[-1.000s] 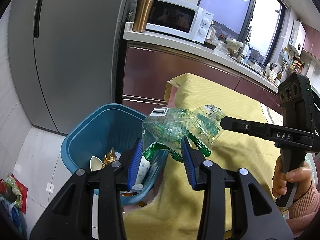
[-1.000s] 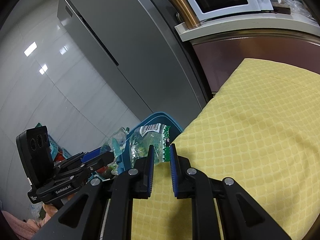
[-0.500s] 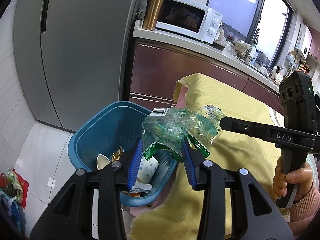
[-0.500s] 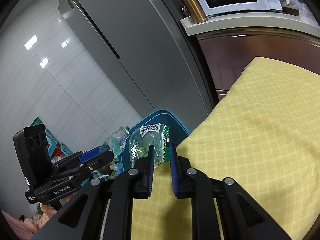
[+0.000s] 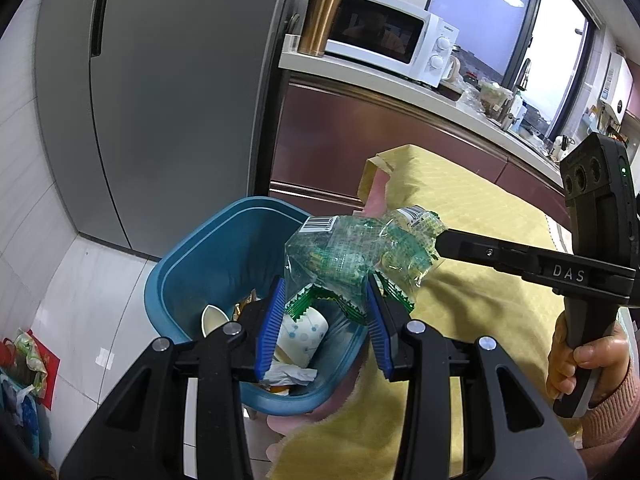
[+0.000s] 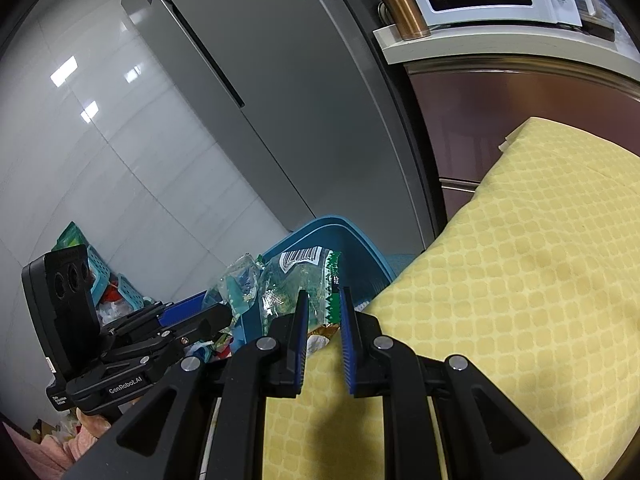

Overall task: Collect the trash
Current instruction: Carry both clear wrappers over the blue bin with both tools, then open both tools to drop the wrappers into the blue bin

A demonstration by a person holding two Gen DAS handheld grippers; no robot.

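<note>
The right tool (image 6: 323, 300) pinches a crumpled clear green-printed plastic wrapper (image 5: 352, 256) over the blue plastic bin (image 5: 224, 248) beside the yellow-clothed tabletop (image 6: 520, 280) edge. The left tool (image 5: 326, 292), spread, flanks it; only its view shows a paper cup (image 5: 302, 334) inside.

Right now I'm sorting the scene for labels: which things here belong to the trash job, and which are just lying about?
Part of the job:
green wrapper, in the right tongs
blue bin
paper cup in the bin
left tongs, open by the wrapper

Just lying about:
microwave
copper tumbler
yellow cloth
fridge
</note>
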